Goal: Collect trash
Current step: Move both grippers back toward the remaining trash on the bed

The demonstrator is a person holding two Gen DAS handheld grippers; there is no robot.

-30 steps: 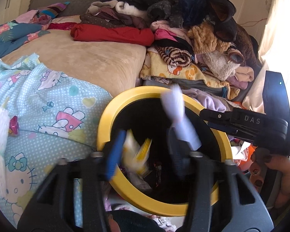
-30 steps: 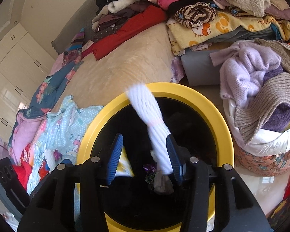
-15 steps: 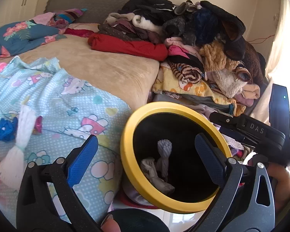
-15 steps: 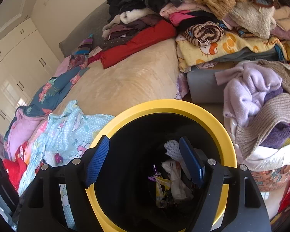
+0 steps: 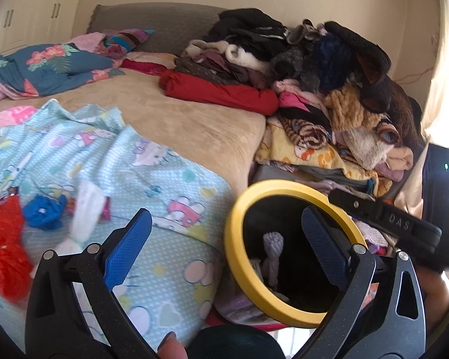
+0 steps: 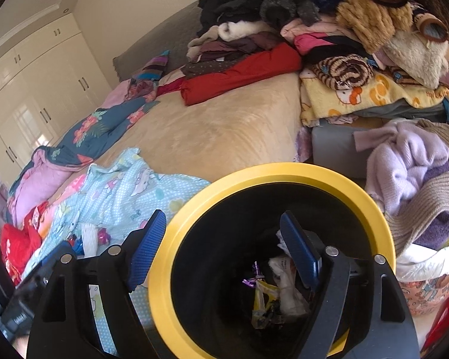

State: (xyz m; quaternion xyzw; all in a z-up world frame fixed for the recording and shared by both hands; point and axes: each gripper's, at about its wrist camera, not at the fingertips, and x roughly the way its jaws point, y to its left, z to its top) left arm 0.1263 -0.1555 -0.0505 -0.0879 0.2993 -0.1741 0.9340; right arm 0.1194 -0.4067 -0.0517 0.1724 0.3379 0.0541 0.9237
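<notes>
Hovering over the bin (image 6: 194, 209) now, my right gripper (image 6: 221, 245) has its jaws spread and nothing between them, sitting right above the yellow rim with the black inside below. Down there I see wrappers and a white foam net (image 6: 287, 287) already lying at the bottom.

My left gripper (image 5: 224, 239) is released too, jaws wide, nothing held, pointing between the bin's rim and the blue patterned blanket (image 5: 152, 179) on the bed (image 5: 194, 125). The trash I'm after is on that blanket, left of my left gripper: a white foam net (image 5: 86, 209), a blue crumpled piece (image 5: 43, 214), a red wrapper (image 5: 4, 239) and a small pink wrapper (image 5: 106, 209) tucked beside the net.

My read: the next pick belongs to the left gripper, and the white net is nearest. I want to come down on its narrow waist, not the fluffy end, and keep the tips off the blanket so I don't pinch fabric and drag it along. The foam should squash easily, so a firm close looks safe. The red wrapper looks slippery; I'd grab a crumpled fold.

Writing: the right gripper's body, seen from the left wrist camera, reads "DAS" (image 5: 399, 223). The blanket's cartoon cats carry no text I can read, and the wrappers are too blurred.
</notes>
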